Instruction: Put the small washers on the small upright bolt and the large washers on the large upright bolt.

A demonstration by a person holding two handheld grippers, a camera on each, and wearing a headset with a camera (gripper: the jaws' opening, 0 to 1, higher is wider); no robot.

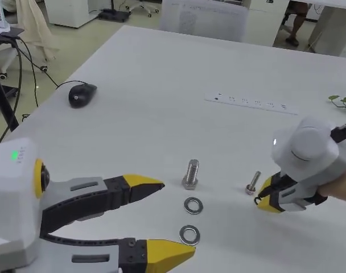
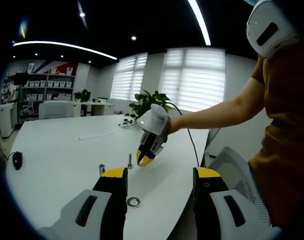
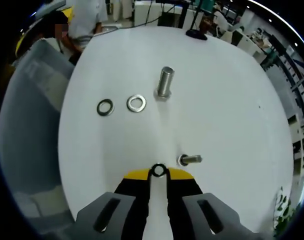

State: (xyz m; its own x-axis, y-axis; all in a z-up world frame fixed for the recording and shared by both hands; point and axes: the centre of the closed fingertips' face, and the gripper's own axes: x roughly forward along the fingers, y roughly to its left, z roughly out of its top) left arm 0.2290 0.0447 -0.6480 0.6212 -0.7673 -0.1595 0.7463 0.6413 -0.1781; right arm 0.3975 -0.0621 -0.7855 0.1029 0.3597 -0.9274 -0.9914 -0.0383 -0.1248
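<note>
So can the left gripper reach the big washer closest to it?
Probably yes. The left gripper has its fingers open, and the nearer large washer lies flat on the table right at their tips, with nothing in between.

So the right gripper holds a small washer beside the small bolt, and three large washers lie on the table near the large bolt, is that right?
Not three: the head view shows two large washers on the table near the large bolt. The rest holds: the right gripper holds a small washer beside the small bolt.
</note>
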